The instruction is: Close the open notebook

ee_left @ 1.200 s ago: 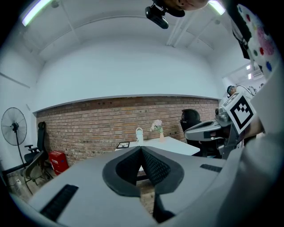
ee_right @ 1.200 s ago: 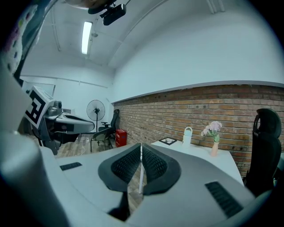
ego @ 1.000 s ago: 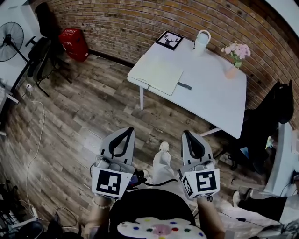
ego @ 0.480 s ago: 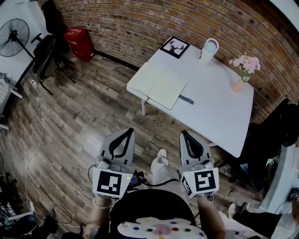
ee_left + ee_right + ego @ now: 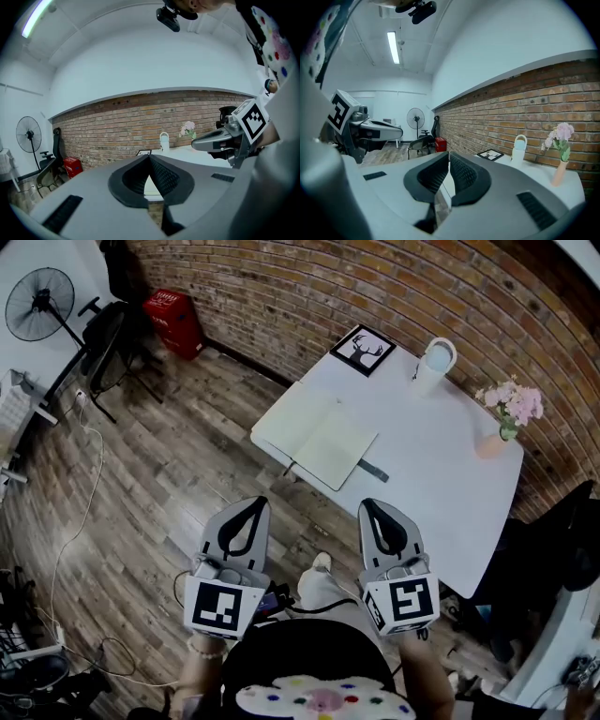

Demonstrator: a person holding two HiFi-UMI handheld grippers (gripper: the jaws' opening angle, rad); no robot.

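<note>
Head view shows the left claw (image 5: 251, 504) and right claw (image 5: 371, 506) both shut and empty. Best to come closer, open one claw, hook a free cover edge of the notebook (image 5: 319, 440) and fold it over the spine. It lies open on the desk (image 5: 450, 474) corner, twelve o'clock from the claws, well apart.

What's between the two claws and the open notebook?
Only bare wooden floor up to the white table, at whose near edge the open notebook lies; the head view shows it. The left claw and right claw are shut, empty.
</note>
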